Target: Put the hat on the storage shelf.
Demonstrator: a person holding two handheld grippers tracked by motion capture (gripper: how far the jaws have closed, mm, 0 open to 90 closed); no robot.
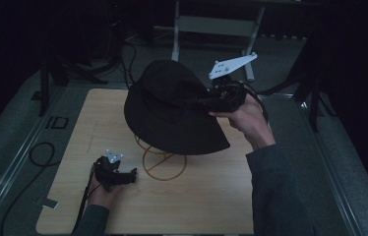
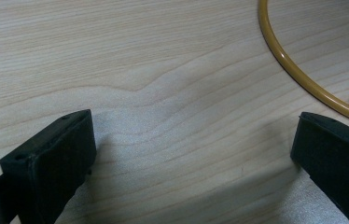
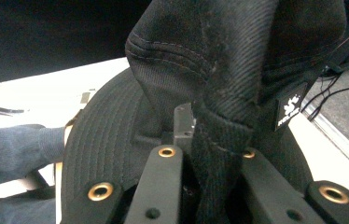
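Black twill bucket hat (image 1: pixel 172 105), pinched fold, right gripper (image 3: pixel 210 154), yellow wire stand (image 1: pixel 165 164)

Black cotton-twill bucket hat (image 1: pixel 172 105): uniformly black, with a fine diagonal weave and concentric rows of stitching round the brim; on its side a small black woven label (image 3: pixel 288 108) with a white emblem and lettering. Mustard-yellow wire hat stand (image 1: pixel 165 167): a single glossy yellow throughout. Pale wooden tabletop (image 1: pixel 211 201): light beige with wavy brown grain lines. Right gripper (image 3: pixel 200 186): matt black jaws set with brass-coloured eyelets; a pale grey three-cornered plate on top. Left gripper (image 1: pixel 133 174): black jaws and body, with a small pale grey plate. Sleeve of knitted fabric (image 3: pixel 18 149): dark blue. Carpeted floor (image 1: pixel 5 132): grey-green.
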